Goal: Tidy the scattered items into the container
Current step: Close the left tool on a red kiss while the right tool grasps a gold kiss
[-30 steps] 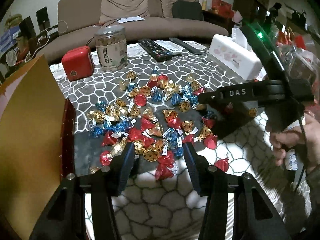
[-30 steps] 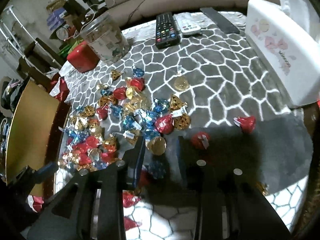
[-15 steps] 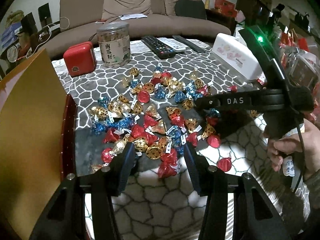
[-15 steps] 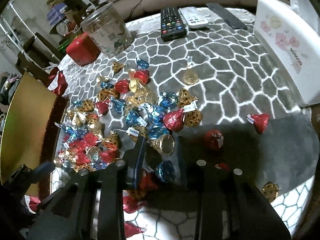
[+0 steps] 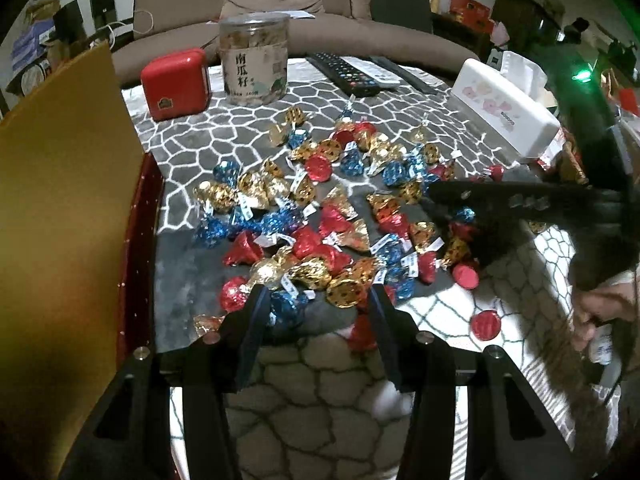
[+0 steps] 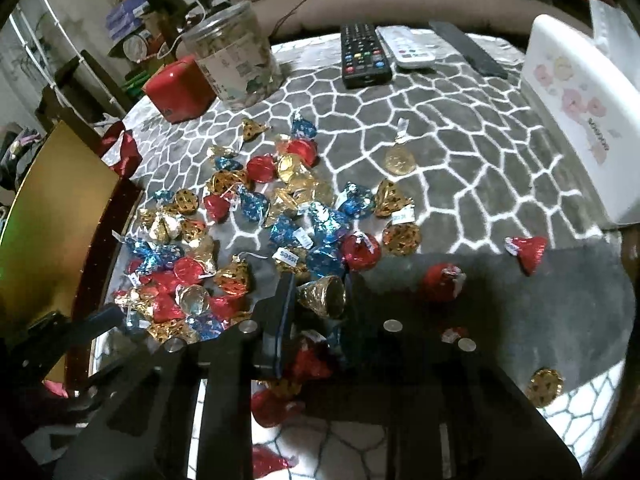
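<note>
Mostly we see foil-wrapped candies [image 5: 320, 216], cone-shaped and crinkled, in red, blue, plain gold and dark-spotted gold, many trailing small white paper tags. They lie scattered in a loose heap on the worktop [image 5: 248, 128], which is covered by a grey cloth with a white cracked-stone pattern. Beside the heap stands the container [image 5: 60, 220], a box with a gold inner face and a dark red rim.

Our left gripper [image 5: 316, 300] hangs over the near edge of the heap with its jaws at a middling width; candies show between the fingertips, but the pads press on none of them. Our right gripper [image 6: 318, 292] is closing its jaws around a gold candy [image 6: 324, 294] that lies on its side; we cannot tell whether the pads are touching it yet.

Only the left wrist view shows the hand [image 5: 600, 312] holding the right gripper, and the label on the clear jar [image 5: 254, 62] next to the red tin [image 5: 176, 78]. Only the right wrist view shows the stray candies apart from the heap: a red candy [image 6: 528, 252] toward the white tissue box [image 6: 576, 120] and a spotted gold candy [image 6: 544, 386] near the worktop's edge, along with the buttons of the black remote [image 6: 364, 54].
</note>
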The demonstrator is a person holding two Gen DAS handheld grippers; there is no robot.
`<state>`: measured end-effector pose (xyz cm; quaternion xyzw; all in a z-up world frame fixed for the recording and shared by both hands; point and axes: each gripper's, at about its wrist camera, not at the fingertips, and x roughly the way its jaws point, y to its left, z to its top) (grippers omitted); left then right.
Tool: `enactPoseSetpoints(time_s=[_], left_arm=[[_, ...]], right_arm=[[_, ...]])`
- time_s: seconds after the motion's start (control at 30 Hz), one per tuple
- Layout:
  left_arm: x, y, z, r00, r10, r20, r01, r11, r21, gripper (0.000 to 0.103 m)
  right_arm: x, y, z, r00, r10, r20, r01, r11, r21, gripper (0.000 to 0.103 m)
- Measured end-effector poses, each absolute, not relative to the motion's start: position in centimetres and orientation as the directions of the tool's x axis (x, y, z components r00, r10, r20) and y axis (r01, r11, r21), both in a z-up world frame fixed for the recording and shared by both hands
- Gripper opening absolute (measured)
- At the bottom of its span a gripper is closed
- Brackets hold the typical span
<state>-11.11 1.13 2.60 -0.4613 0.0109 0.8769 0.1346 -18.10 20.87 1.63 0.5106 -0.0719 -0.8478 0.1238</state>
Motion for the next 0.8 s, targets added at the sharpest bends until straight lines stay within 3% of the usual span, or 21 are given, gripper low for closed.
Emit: enactPoseSetpoints(time_s=[0.2,0.27,0.6,0.63,0.67,0.73,0.8], left_arm=[[-10.7,2.1,2.7,-0.539,0.299,-0.788,-0.310,-0.940,-0.145,0.054],[-10.5,2.7,2.5,-0.546,0.279,-0.790,-0.321,-0.941,-0.111,0.059],[-11.6,2.0,1.4,-0.614,0.276,-0.740,-0.269,-0.954,-0.133,0.058],[-11.5,2.2,1.4,-0.613,0.276,-0.740,-0.278,-0.952,-0.125,0.054],[-11.3,2.2,1.4,-0.611,0.287,-0.738,-0.290,-0.948,-0.129,0.040],[-11.1,2.1,1.6,-0.597,0.320,-0.735,-0.308,-0.938,-0.158,0.025],[-10.9,2.0,2.1,-0.592,0.328,-0.736,-0.313,-0.935,-0.165,0.016]], right_arm=[[-17.2,22.4,5.1,-0.485,-0.362,-0.796,0.127,-0.930,0.346,0.024],[-16.8,22.9,6.0,-0.493,-0.390,-0.778,0.131,-0.917,0.377,0.024],[-15.6,23.6,6.0,-0.476,-0.410,-0.778,0.126,-0.908,0.400,0.024],[-15.6,23.6,6.0,-0.474,-0.410,-0.779,0.128,-0.908,0.400,0.024],[-15.6,23.6,6.1,-0.473,-0.411,-0.779,0.131,-0.907,0.399,0.024],[-15.7,23.5,6.4,-0.478,-0.416,-0.774,0.134,-0.905,0.404,0.024],[-15.8,23.4,6.7,-0.484,-0.427,-0.764,0.136,-0.899,0.416,0.024]])
